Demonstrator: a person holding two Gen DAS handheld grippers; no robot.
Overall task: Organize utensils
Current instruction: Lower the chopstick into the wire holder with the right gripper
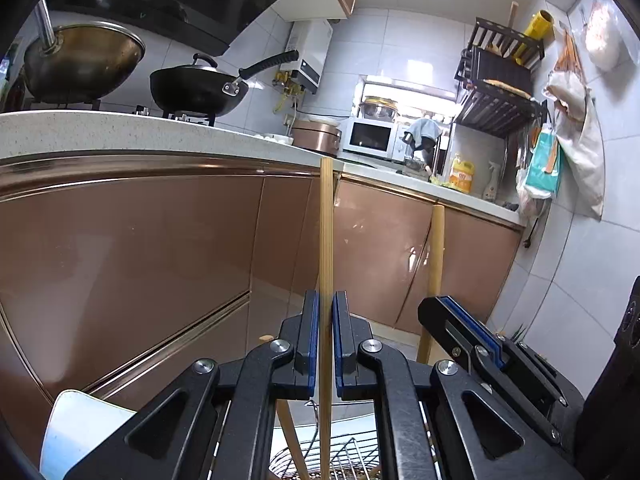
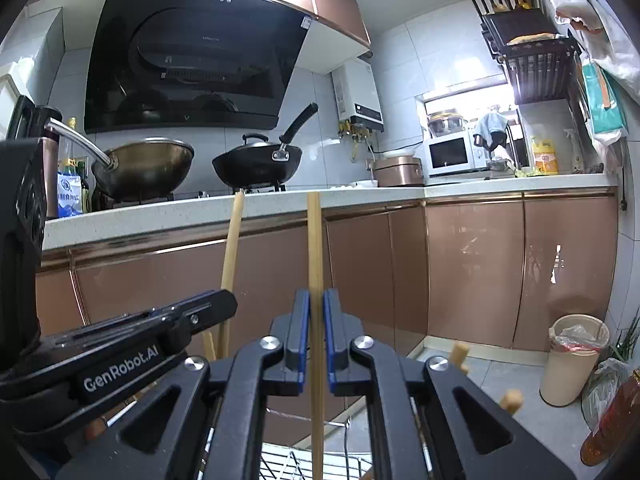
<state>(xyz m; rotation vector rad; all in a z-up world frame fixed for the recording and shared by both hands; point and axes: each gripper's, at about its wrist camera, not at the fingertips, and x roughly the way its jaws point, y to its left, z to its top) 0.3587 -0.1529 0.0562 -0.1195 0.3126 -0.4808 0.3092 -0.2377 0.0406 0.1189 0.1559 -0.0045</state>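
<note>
Two black grippers each clamp one upright pale bamboo chopstick above a wire rack [image 1: 344, 456]; left gripper [image 1: 326, 344] pinches its chopstick [image 1: 326, 240]; right gripper [image 2: 316, 340] pinches another [image 2: 315, 248].

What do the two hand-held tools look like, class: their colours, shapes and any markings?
Both tools match. The left tool and the right tool have black angular linkage arms joined by round silver bolts, and flat fingers lined with blue pads. From the right wrist view, the side of the left tool's body reads GenRobot.AI in white letters. No cables or sleeves show.
</note>
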